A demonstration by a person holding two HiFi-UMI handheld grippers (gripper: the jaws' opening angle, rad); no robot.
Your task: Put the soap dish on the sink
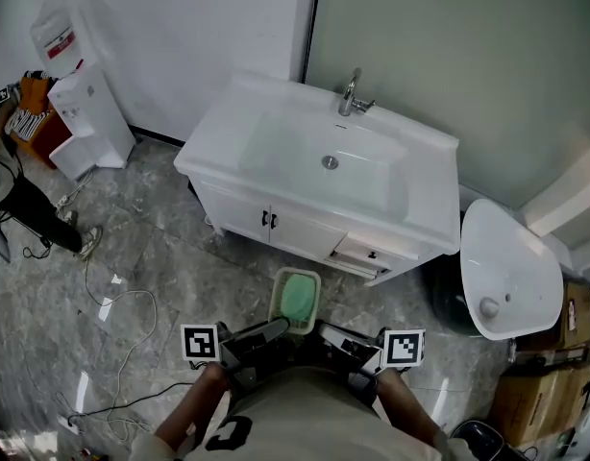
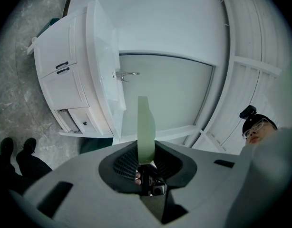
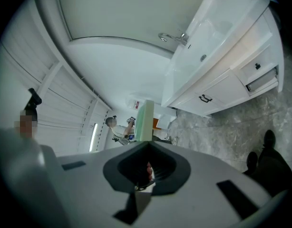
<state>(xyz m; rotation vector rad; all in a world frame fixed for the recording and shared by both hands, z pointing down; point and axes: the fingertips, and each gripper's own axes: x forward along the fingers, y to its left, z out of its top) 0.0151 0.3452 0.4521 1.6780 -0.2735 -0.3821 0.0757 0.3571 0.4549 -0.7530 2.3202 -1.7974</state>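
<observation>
head view: the green soap dish (image 1: 298,299) hung above the floor (image 1: 160,248), short of the white sink (image 1: 214,129), between the left tongs (image 1: 279,327) and right tongs (image 1: 326,332). left gripper view: the left tongs (image 2: 146,148) were clamped on its edge. right gripper view: the right tongs (image 3: 146,144) gripped it too.
</observation>
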